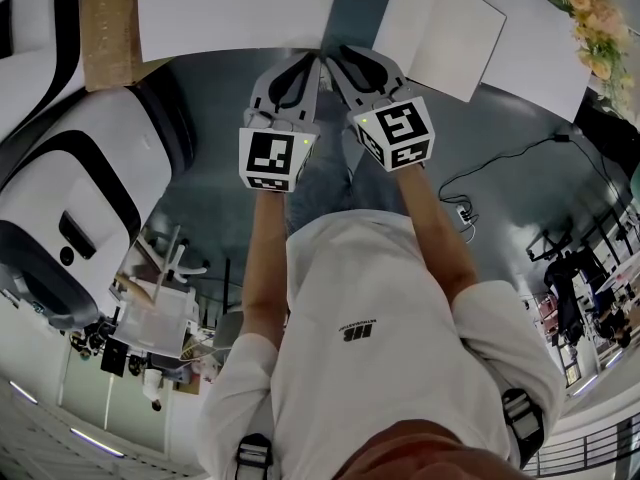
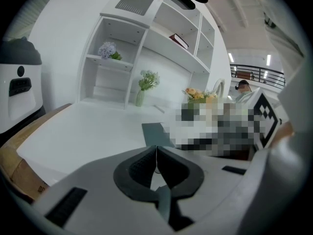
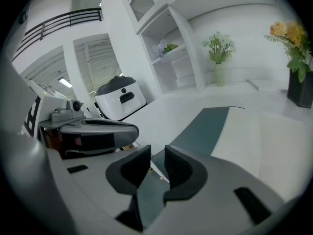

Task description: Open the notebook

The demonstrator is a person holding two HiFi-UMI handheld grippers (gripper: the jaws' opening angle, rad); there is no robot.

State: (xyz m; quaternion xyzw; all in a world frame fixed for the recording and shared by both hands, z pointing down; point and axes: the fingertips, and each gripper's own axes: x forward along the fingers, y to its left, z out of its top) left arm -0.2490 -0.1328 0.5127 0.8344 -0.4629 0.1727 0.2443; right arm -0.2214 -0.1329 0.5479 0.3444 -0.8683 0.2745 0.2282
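Note:
The notebook lies open on the white table, a white page up and its teal cover beside it. In the right gripper view the teal cover and the white page lie just beyond the jaws. My right gripper is open with a narrow gap; the cover's near edge shows through it and the pads do not press on it. My left gripper is shut with its pads together, and a piece of the teal cover lies ahead of it. Both grippers meet tip to tip at the table's near edge.
A white shelf unit with vases of flowers stands at the back of the table. Yellow flowers in a dark pot are at the right. A large white and black machine stands left of the table. A cable runs on the floor.

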